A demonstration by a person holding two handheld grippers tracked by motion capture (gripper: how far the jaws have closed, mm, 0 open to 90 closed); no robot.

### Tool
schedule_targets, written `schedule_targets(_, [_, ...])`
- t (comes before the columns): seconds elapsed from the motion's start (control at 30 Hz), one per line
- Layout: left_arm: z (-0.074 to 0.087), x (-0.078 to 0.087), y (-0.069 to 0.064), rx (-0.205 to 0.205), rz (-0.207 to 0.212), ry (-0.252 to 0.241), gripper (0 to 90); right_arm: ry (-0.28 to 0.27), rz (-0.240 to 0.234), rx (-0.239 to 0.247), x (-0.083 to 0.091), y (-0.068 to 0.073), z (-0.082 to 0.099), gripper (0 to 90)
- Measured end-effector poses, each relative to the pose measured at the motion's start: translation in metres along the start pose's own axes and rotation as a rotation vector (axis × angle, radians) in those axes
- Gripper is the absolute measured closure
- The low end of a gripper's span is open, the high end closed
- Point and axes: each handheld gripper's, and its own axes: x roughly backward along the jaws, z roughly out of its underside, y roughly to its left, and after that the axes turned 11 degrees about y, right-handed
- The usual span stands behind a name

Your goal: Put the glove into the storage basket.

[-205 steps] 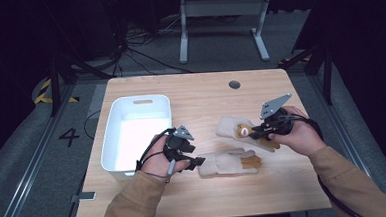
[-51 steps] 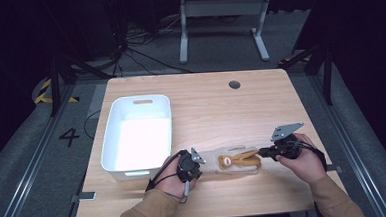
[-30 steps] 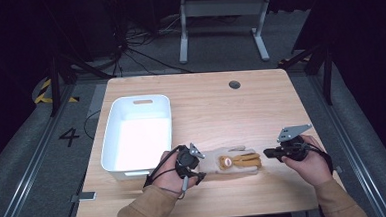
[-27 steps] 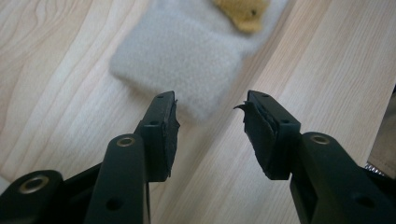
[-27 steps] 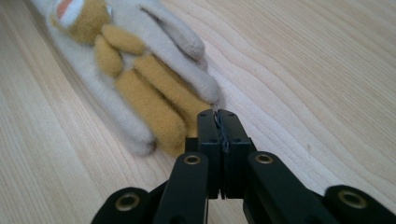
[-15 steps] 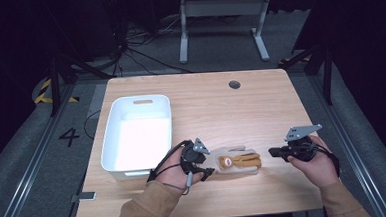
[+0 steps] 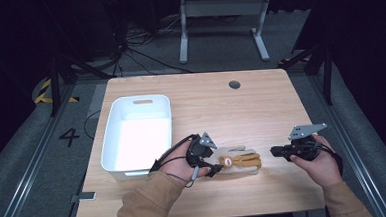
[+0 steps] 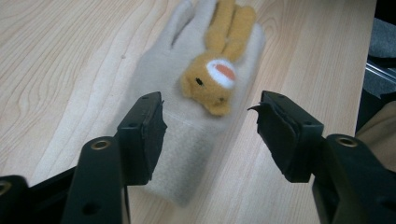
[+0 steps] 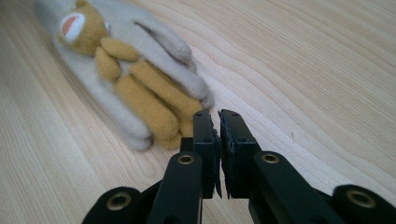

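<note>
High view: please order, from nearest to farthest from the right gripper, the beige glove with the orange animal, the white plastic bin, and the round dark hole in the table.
1. Beige glove with the orange animal, just to its left.
2. Round dark hole, far edge.
3. White plastic bin, far left.

The right gripper is shut.

Person is wearing tan long sleeves [image 7: 141, 204] on both forearms, cuffs ending at the wrists.

Left hand-held gripper [image 7: 215, 168]: black body, two black jaws showing brass-coloured screw eyelets in the left gripper view. Jaw pads [image 8: 148, 128] are looking worn and ragged at the edges. A black cable [image 7: 169, 155] is looping from it, on the side nearer the white bin [image 7: 113, 137].

Right hand-held gripper [image 7: 273, 152], on the desk [image 7: 261, 105] well apart from the bin: same black build, carrying a grey three-cornered plate [image 7: 307, 129] on top. Brass eyelets are showing on its jaws too.
</note>
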Motion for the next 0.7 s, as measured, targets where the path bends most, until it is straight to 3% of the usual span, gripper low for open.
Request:
schedule_targets(0.07, [-0.003, 0.001, 0.001, -0.017, -0.005, -0.005, 39.8, -0.005, -0.003, -0.002, 0.001, -0.001, 0.0, 84.8])
schedule_targets(0.13, [-0.006, 0.003, 0.001, -0.004, -0.004, 0.008, 39.8, -0.005, -0.008, -0.002, 0.001, -0.001, 0.001, 84.7])
schedule_targets(0.2, [-0.009, 0.004, 0.003, -0.037, -0.016, 0.004, 38.8, -0.006, -0.009, -0.006, 0.001, -0.001, 0.001, 84.6])
schedule_targets(0.27, [-0.011, 0.004, 0.005, -0.04, -0.012, 0.014, 38.3, -0.008, -0.01, -0.007, 0.001, -0.002, 0.001, 84.4])
schedule_targets(0.37, [-0.013, 0.003, 0.006, -0.033, 0.001, 0.022, 38.4, -0.012, -0.015, -0.009, 0.002, -0.001, 0.001, 83.7])
schedule_targets(0.4, [-0.015, 0.001, 0.007, -0.007, 0.022, 0.019, 38.3, -0.016, -0.02, -0.013, 0.003, -0.002, 0.002, 83.1])
schedule_targets(0.7, [-0.022, -0.016, 0.015, -0.026, 0.025, 0.028, 33.9, -0.016, -0.026, -0.018, 0.002, -0.003, 0.002, 81.3])
